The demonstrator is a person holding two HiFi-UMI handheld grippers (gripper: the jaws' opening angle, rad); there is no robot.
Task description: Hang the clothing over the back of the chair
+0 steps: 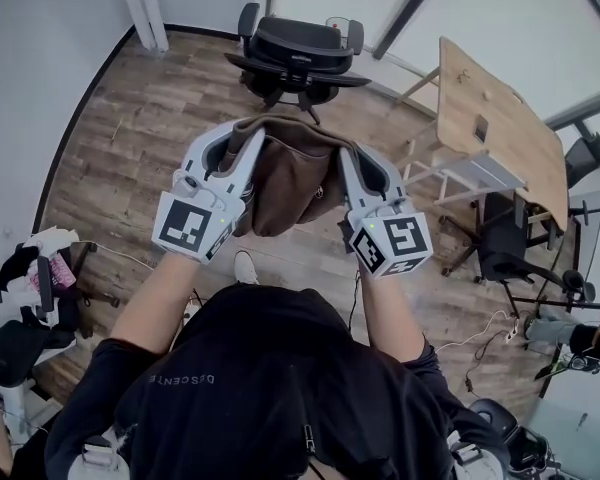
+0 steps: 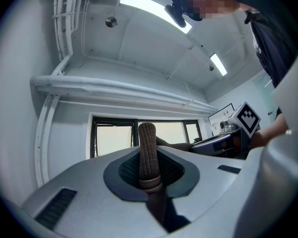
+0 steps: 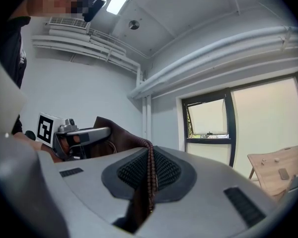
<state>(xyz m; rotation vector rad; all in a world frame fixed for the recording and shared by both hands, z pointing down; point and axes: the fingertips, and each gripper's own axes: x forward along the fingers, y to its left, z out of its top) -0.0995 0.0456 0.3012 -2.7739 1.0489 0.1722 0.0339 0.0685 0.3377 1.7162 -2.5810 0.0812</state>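
Note:
A brown garment (image 1: 290, 173) hangs between my two grippers, held up in front of me above the wooden floor. My left gripper (image 1: 242, 140) is shut on its left top edge; a ribbed brown hem (image 2: 147, 155) stands up between the jaws. My right gripper (image 1: 348, 156) is shut on the right top edge, where a ribbed seam (image 3: 150, 175) is pinched between the jaws. A black office chair (image 1: 295, 56) stands ahead of me, beyond the garment. Each gripper shows in the other's view with its marker cube (image 2: 248, 117) (image 3: 48, 127).
A light wooden table (image 1: 495, 128) stands at the right with a small dark object on it. Another black chair (image 1: 505, 243) and cables sit at the right. A chair piled with clothes (image 1: 35, 273) is at the left. Windows (image 3: 211, 118) line the far wall.

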